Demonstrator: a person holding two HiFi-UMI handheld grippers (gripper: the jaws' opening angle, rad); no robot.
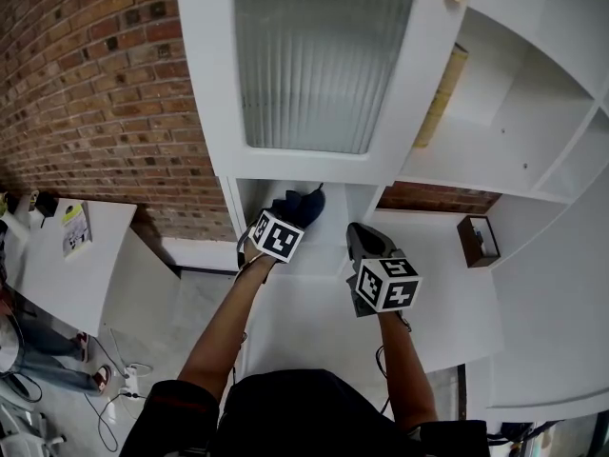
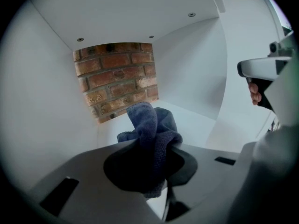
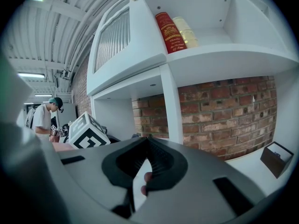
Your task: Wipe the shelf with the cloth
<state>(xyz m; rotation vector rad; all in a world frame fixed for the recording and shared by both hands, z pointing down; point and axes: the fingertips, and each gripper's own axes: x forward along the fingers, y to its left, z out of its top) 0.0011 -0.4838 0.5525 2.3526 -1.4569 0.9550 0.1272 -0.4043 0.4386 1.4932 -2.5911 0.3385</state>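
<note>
Head view, from above, finds your left gripper (image 1: pixel 293 213) inside the low compartment of the white shelf (image 1: pixel 324 242), beneath the ribbed-glass door (image 1: pixel 314 60), its jaws pinching a bunched dark blue cloth (image 2: pixel 150 125). Left gripper view shows the cloth's folds sticking out past the jaws toward the brick wall (image 2: pixel 117 76) at the back of the compartment. Whether the cloth touches the shelf's floor cannot be told. You hold your right gripper (image 3: pixel 148 141) just beside the left one, outside the compartment and facing the white upright (image 3: pixel 172 104) that divides it from the wider bay. Its jaws are pressed together at the tips with nothing between them. Right gripper view takes in a red tube (image 3: pixel 170 31) and a cream tube (image 3: pixel 185 31) side by side on the upper shelf, a small brown box (image 3: pixel 275 158) near the wider bay's right edge, and a person (image 3: pixel 44 120) standing in the background at far left.
</note>
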